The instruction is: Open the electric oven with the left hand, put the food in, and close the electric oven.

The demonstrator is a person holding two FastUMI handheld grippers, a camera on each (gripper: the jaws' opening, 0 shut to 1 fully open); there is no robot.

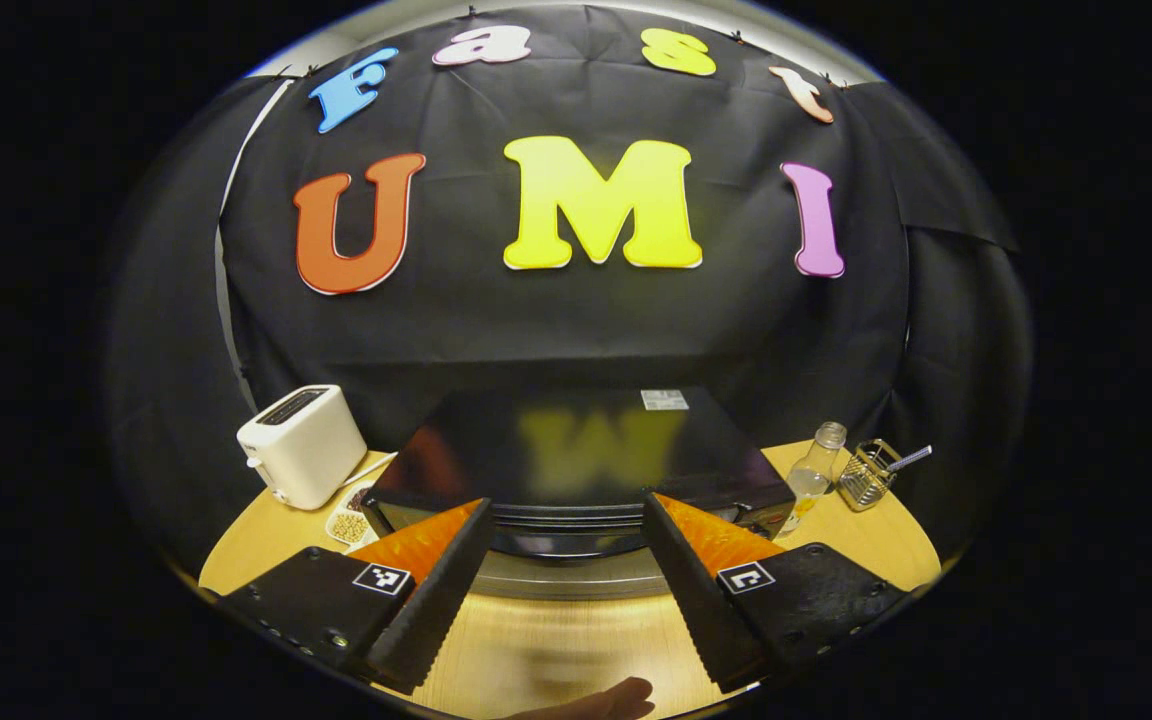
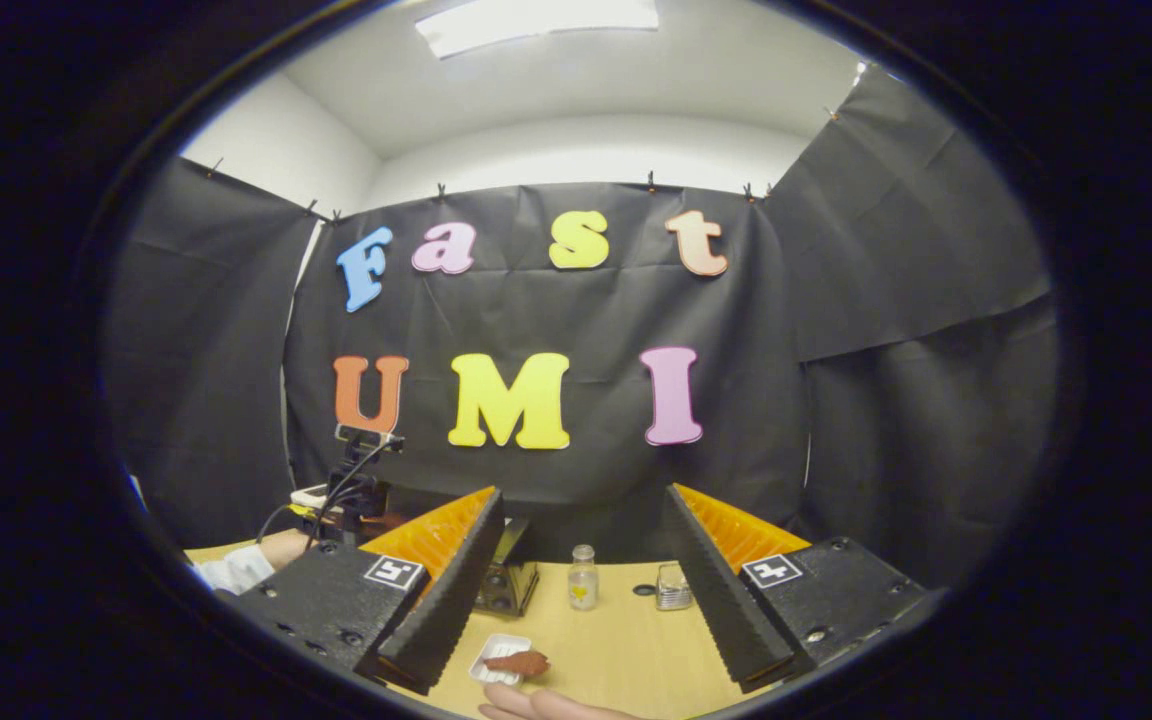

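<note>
On the desk [image 1: 866, 530]: 1 electric oven [image 1: 576, 465], 1 white toaster [image 1: 303, 445], 1 glass bottle [image 1: 816, 462], 1 wire basket [image 1: 866, 473], 1 dish of grains [image 1: 348, 524]. Right gripper view added 1 small white tray [image 2: 498, 660] with 1 piece of food [image 2: 518, 662]. Tongs counted: 2 sets [image 1: 564, 570] [image 2: 581, 585].

counter [image 1: 576, 640]: light wood, set against the black cloth wall
centre back: black electric oven [image 1: 576, 460]
left of oven: white toaster [image 1: 301, 445]; a small dish of food [image 1: 348, 522] just before it
right of oven: clear glass bottle [image 1: 816, 465], then a wire holder [image 1: 866, 475]
near edge, right gripper view: white tray [image 2: 498, 662] carrying a brown piece of food [image 2: 518, 661]
</note>
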